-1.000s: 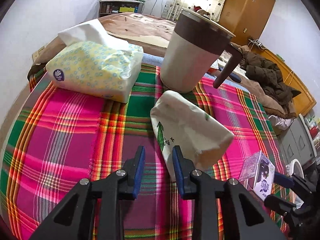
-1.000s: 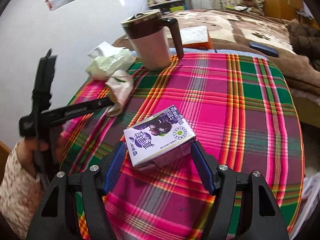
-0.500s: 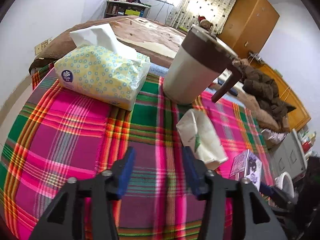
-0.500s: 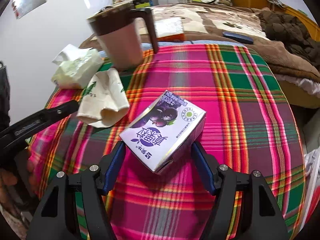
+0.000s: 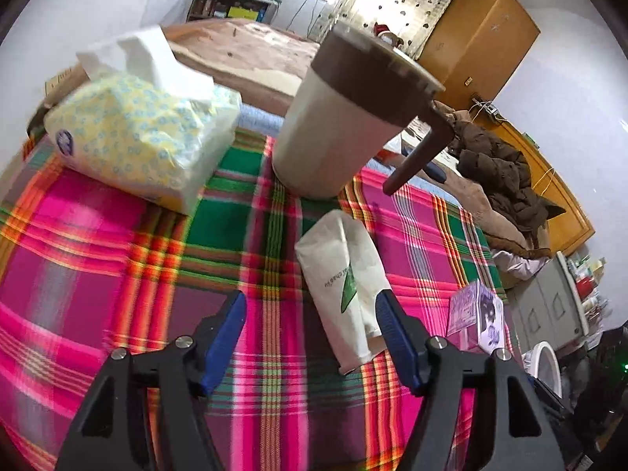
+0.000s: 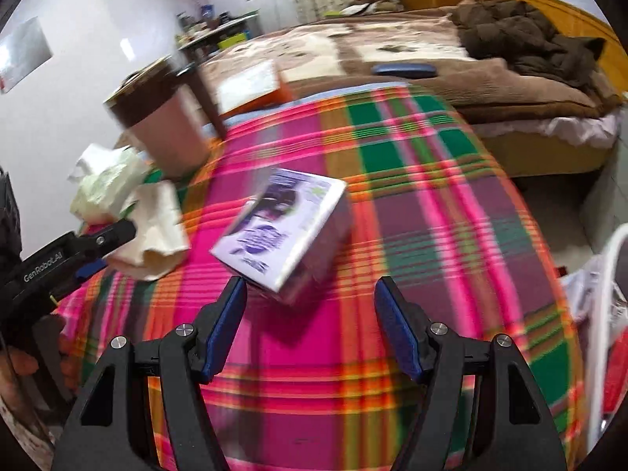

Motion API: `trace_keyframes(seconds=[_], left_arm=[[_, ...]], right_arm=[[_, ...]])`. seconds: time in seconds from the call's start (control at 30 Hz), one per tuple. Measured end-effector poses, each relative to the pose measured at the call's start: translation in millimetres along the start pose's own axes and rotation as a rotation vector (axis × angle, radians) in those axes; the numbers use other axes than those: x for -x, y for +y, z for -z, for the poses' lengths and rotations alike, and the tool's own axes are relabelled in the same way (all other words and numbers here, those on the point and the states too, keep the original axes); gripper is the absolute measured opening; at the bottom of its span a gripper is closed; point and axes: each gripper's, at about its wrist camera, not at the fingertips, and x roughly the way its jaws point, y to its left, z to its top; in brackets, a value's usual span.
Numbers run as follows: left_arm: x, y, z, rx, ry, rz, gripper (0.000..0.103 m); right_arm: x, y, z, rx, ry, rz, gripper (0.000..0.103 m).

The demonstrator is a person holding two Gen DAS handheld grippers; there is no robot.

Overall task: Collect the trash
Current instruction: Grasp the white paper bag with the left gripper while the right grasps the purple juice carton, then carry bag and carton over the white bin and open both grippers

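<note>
At lower centre of the left wrist view, my left gripper (image 5: 310, 327) is opening from near shut a second ago, the crumpled paper cup (image 5: 345, 274) lying flat between its jaws against the right pad, unclamped. Right gripper (image 6: 310, 327) stays wide; the purple carton (image 6: 280, 227) sat between its jaws, now just ahead, so neither piece is collected. Lidded mug (image 5: 345, 117) upper centre: contents hidden; tissue pack (image 5: 137, 137) upper left has a sheet sticking out.

On the pink-and-green plaid tablecloth (image 5: 98, 243): one crumpled white paper cup (image 5: 345, 274), one purple juice carton (image 6: 280, 227), one yellow-patterned soft tissue pack (image 5: 133, 141), one beige brown-lidded handled mug (image 5: 345, 125).
</note>
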Motion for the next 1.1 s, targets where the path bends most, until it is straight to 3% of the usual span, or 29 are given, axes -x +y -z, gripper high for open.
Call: trace_keyframes(seconds=[0.07, 0.13, 0.23, 0.6, 0.8, 0.9, 0.97, 1.0, 1.1], left_arm=[[-3.1, -1.8, 0.5, 0.004, 0.005, 0.0, 0.054], [-5.3, -6.0, 1.6, -0.019, 0.01, -0.004, 0.038], [-4.3, -9.2, 1.9, -0.038, 0.011, -0.015, 0.034], [-10.6, -11.4, -2.5, -0.036, 0.013, -0.036, 0.034], [-20.0, -22.8, -3.3, -0.056, 0.007, -0.08, 0.042], [-21.9, -23.7, -3.2, -0.041, 0.002, -0.087, 0.042], [-22.3, -25.4, -2.5, -0.046, 0.001, -0.093, 0.036], [-22.2, -26.9, -1.8, -0.046, 0.003, -0.082, 0.028], [-20.0, -34.0, 0.7, -0.061, -0.011, -0.103, 0.026]], right_arm=[[7.9, -5.5, -2.3, -0.021, -0.039, 0.014, 0.069], [14.9, -0.4, -3.4, -0.003, -0.07, -0.028, 0.069], [11.3, 15.1, -6.9, 0.032, -0.076, -0.068, 0.069], [-18.1, 27.1, -29.6, 0.049, -0.032, 0.094, 0.069], [-14.5, 16.6, -30.2, 0.024, -0.056, 0.095, 0.068], [-13.6, 12.7, -30.1, 0.019, -0.056, 0.077, 0.06], [-12.2, 10.6, -29.6, 0.023, -0.059, 0.075, 0.06], [-11.4, 8.7, -29.1, 0.019, -0.06, 0.068, 0.06], [-10.0, 5.0, -28.7, 0.027, -0.068, 0.063, 0.059]])
